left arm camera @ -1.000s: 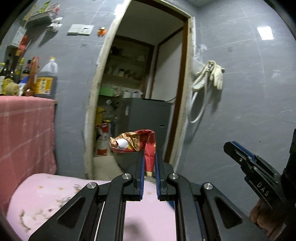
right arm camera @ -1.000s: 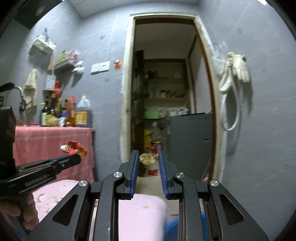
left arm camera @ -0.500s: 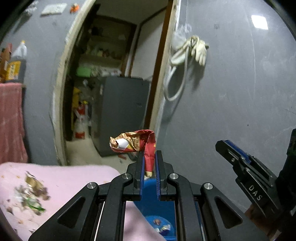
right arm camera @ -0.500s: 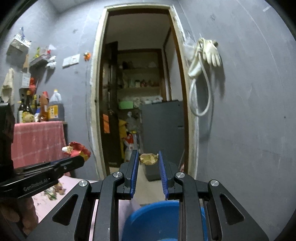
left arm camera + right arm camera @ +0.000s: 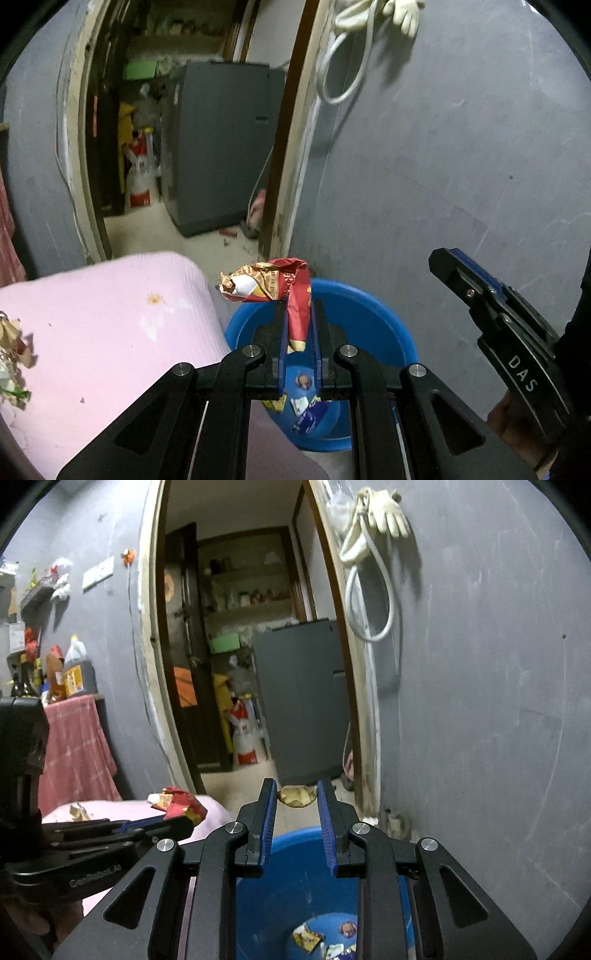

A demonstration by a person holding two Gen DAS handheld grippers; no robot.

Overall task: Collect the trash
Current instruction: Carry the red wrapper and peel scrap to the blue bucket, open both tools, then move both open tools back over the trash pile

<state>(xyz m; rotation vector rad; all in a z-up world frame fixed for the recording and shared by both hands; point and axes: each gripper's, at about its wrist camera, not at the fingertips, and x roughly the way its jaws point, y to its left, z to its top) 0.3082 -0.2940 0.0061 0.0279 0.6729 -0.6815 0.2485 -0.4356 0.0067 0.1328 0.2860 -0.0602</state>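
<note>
My left gripper (image 5: 298,314) is shut on a crumpled red and gold wrapper (image 5: 271,282), held above the near rim of a blue bin (image 5: 369,317). The same wrapper (image 5: 179,803) shows in the right wrist view, at the left gripper's tip beside the bin. My right gripper (image 5: 297,797) is shut on a small tan crumpled scrap (image 5: 297,796), above the blue bin (image 5: 295,890). Several wrappers (image 5: 325,941) lie at the bin's bottom. In the left wrist view the right gripper (image 5: 491,306) reaches in from the right.
A pink cloth-covered table (image 5: 110,325) stands left of the bin, with loose scraps (image 5: 11,354) at its left edge. A grey wall (image 5: 443,166) rises behind the bin. A doorway shows a grey cabinet (image 5: 303,701). White gloves and a hose (image 5: 373,528) hang on the wall.
Both grippers swung right and tipped downward, from over the pink table to above the blue bin, which now shows its inside. Each keeps its piece of trash.
</note>
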